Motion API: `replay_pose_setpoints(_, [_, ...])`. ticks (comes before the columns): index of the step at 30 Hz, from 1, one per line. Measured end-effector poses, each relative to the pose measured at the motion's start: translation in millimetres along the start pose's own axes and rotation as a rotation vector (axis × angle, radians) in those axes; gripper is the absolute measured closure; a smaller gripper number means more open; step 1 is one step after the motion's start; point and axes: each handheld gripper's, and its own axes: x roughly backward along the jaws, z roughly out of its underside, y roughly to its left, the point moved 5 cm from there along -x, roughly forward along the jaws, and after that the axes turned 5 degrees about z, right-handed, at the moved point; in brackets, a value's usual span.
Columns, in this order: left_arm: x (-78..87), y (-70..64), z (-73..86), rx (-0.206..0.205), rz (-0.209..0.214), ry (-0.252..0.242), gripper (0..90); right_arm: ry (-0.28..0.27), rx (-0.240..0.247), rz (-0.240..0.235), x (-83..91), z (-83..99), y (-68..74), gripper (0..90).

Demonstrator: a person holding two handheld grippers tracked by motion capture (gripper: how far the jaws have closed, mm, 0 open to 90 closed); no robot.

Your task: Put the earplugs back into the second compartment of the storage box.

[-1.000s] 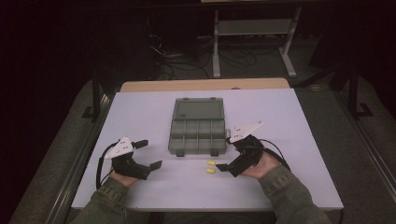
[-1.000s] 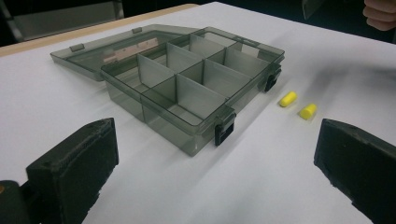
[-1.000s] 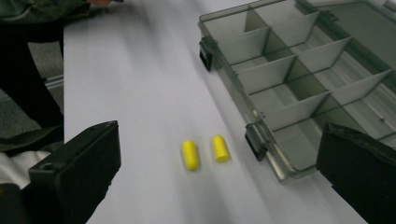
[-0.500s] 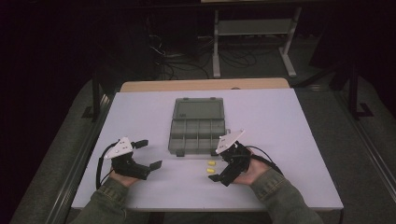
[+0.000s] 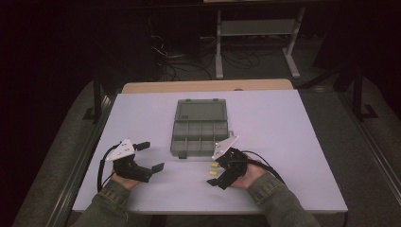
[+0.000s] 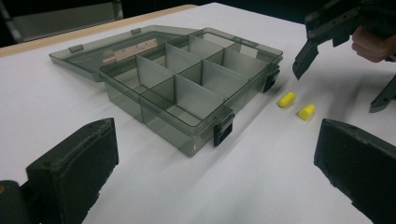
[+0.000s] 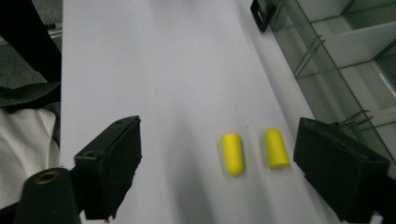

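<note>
Open compartment box (image 5: 201, 131), seemingly empty, two yellow earplugs (image 5: 213, 169) beside

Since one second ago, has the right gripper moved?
Yes. The right gripper has moved left and toward the person, away from the compartment box, and now straddles the yellow earplugs.

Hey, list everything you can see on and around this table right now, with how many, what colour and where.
Organizer box: one, smoky grey, table centre, lid open flat, compartments look empty.
Earplugs: two, yellow, lying side by side in front of the box.
Table: one, white top.
Metal stand: one, grey, on the floor behind the table.
Cables: several, dark, on the floor behind.
Left gripper: black, open, resting at the near left.
Right gripper: black, open, jaws either side of the earplugs.
</note>
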Motion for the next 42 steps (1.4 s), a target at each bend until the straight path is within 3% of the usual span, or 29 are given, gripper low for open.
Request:
replay_pose_setpoints(9, [0.5, 0.1, -0.4, -0.001, -0.003, -0.004, 0.0, 0.049, 0.012, -0.022, -10.2, -0.2, 0.2, 45.8])
replay_pose_setpoints(18, [0.5, 0.5, -0.4, -0.003, -0.007, -0.004, 0.0, 0.109, 0.016, 0.037, -17.2, 3.3, -4.5, 60.7])
replay_pose_setpoints(25, [0.0, -0.1, -0.1, -0.001, -0.005, -0.001, 0.0, 0.124, 0.006, 0.043, -19.1, 4.3, -6.6, 77.7])
replay_pose_setpoints(36, [-0.4, 0.0, 0.2, -0.003, -0.003, 0.003, 0.0, 0.039, -0.017, 0.012, 4.0, -14.8, -10.3, 79.2])
replay_pose_setpoints(42, [-0.8, -0.1, 0.3, -0.004, -0.003, 0.004, 0.0, 0.026, -0.008, 0.003, 19.9, -30.9, -15.9, 79.2])
